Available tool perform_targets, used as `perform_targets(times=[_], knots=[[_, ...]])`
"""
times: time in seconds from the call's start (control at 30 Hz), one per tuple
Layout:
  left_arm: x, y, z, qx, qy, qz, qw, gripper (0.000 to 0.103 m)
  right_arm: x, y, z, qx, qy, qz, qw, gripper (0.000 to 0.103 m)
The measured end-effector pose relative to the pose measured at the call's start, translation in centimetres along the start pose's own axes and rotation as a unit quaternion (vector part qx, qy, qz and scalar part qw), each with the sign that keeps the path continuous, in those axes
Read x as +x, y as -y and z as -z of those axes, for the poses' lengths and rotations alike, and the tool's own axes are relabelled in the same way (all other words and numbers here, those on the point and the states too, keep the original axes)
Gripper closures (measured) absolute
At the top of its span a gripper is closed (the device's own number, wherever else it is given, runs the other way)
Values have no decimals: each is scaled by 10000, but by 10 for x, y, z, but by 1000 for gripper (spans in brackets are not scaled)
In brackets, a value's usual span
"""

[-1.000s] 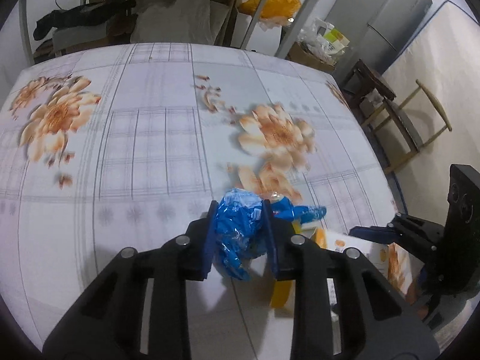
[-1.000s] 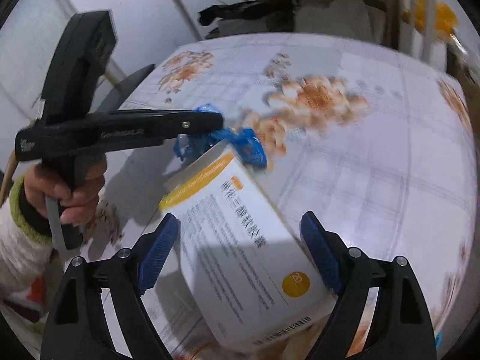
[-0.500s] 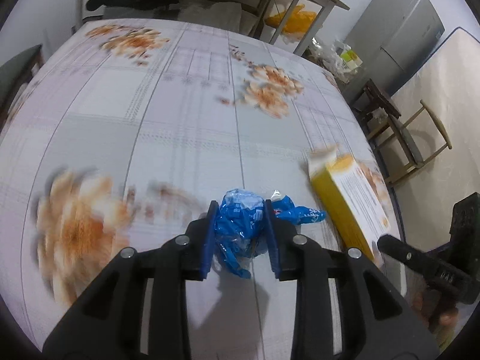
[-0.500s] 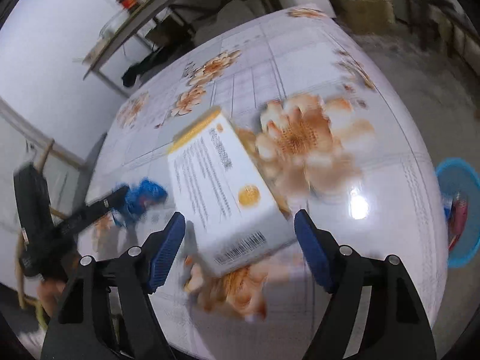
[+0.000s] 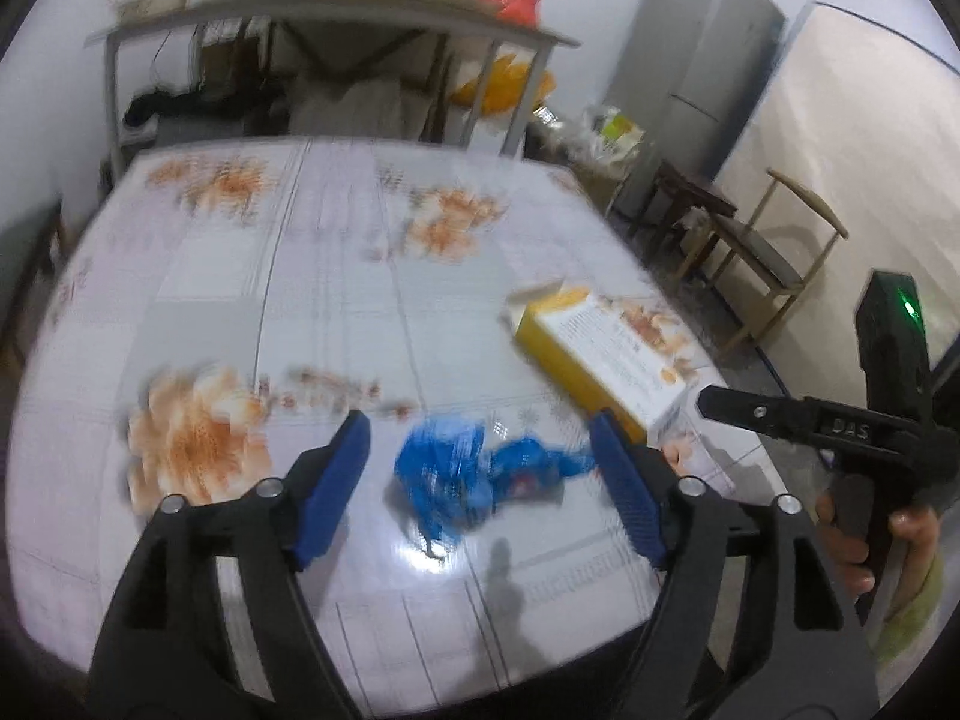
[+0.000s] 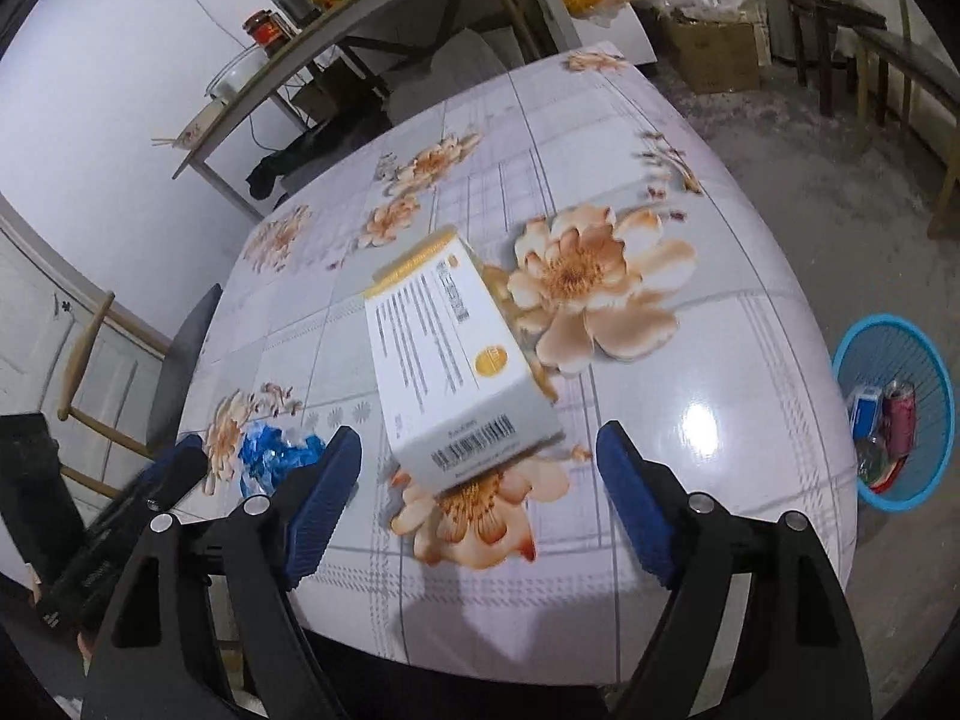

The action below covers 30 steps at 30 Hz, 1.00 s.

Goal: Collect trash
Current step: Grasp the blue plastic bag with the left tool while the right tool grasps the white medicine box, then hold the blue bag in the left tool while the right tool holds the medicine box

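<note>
A crumpled blue wrapper (image 5: 474, 471) lies on the flowered table (image 5: 336, 276), between the fingers of my open left gripper (image 5: 480, 480), which holds nothing. The wrapper also shows in the right wrist view (image 6: 270, 459). A white and yellow carton (image 6: 450, 354) lies flat on the table just ahead of my open, empty right gripper (image 6: 480, 480). The carton also shows at the right of the left wrist view (image 5: 606, 354). A blue trash basket (image 6: 900, 414) stands on the floor to the right of the table.
The basket holds a can (image 6: 899, 417) and other trash. Wooden chairs (image 5: 762, 258) stand to the right of the table, another chair (image 6: 90, 360) to its left. A cluttered metal shelf (image 5: 336, 18) stands behind the table.
My left gripper has opened and let go of the blue wrapper, which now lies on the table. Both grippers have pulled back towards the near edge. The carton lies flat.
</note>
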<state>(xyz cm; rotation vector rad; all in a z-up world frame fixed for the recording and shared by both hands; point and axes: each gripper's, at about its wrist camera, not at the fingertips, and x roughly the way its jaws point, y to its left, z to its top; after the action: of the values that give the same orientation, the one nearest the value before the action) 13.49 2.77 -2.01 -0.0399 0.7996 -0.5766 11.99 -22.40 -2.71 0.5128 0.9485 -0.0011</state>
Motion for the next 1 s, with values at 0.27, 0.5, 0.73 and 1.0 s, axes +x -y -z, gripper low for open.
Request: perform_targets(times=[0.27,0.5,0.73,1.0], knots=[[44,14,12,394,-934,-316,9944,23,25,-17,-12,-537,-157,276,9981,19],[57,12,14,489,-941,-918,9901,39,54,-31,-13,-1148,-438,492,9912,19],[68,15,17,623,-960,-1053,9878,63,59,-36,-12,-1379,-354,736,9871,27],[66,29,21,732,-1004,-948,9877,74,43,-25,1,-1149,-315,844,9893,29]])
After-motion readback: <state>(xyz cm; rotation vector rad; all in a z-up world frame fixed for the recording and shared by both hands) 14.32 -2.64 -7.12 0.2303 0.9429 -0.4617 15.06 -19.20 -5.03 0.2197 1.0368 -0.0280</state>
